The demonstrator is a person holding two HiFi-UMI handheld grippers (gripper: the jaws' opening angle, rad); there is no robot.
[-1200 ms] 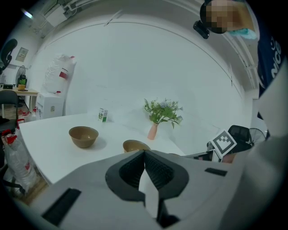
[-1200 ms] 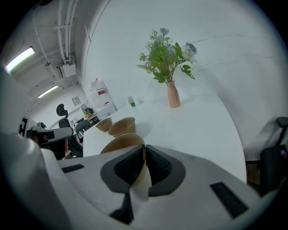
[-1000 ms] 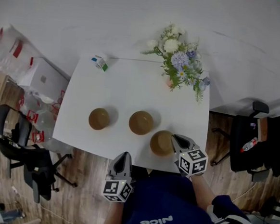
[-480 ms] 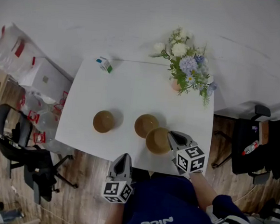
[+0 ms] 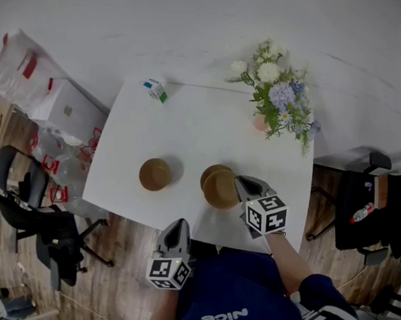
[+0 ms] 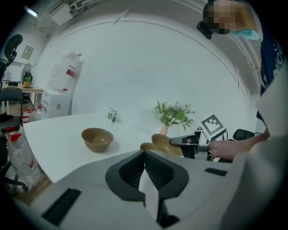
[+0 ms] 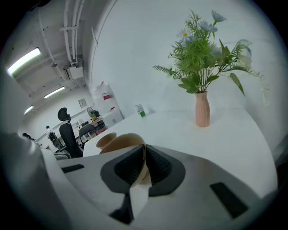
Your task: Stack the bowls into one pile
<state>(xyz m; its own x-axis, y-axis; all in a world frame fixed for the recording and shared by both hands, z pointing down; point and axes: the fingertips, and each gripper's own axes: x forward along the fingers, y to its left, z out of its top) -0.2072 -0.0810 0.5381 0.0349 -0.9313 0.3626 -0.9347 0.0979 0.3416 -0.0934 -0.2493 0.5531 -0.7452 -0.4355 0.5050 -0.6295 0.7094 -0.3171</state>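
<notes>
A navy top with white lettering fills five to six o'clock. The grey left tool and right tool bear black-and-white marker cubes and black ribbed pads.

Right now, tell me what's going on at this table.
A person with a gripper in each hand is stacking brown bowls. The right gripper is shut on the rim of the first bowl, holding it tilted and partly over a second bowl on the white table. The third bowl stands apart at the left, untouched. The left gripper is shut and empty, near the table's near edge.
</notes>
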